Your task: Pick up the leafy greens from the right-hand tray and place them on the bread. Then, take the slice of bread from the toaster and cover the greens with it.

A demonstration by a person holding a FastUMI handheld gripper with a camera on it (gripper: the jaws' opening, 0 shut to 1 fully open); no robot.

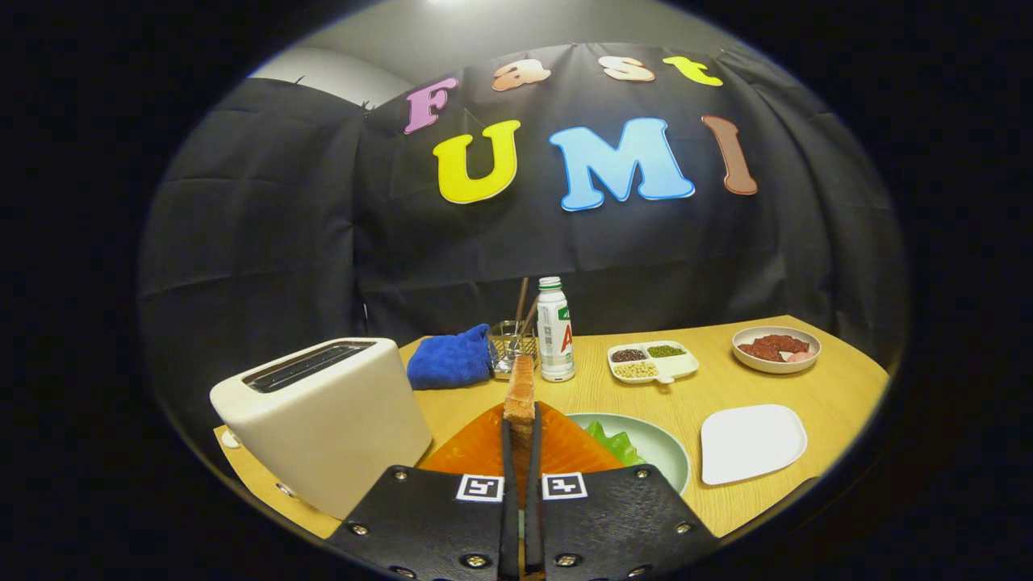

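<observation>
Gripper (520,420) fingers pressed together on bread slice (520,391), pinched edge-on, long axis upright, over orange mat (484,448). Leafy greens (613,444) just right of fingers, lower, on pale green plate (658,448); whether bread lies under them hidden. Toaster (323,420) at table's (726,379) left edge, slots showing nothing. White tray (752,442) near right edge. Judged: slice goes down-right onto greens
</observation>
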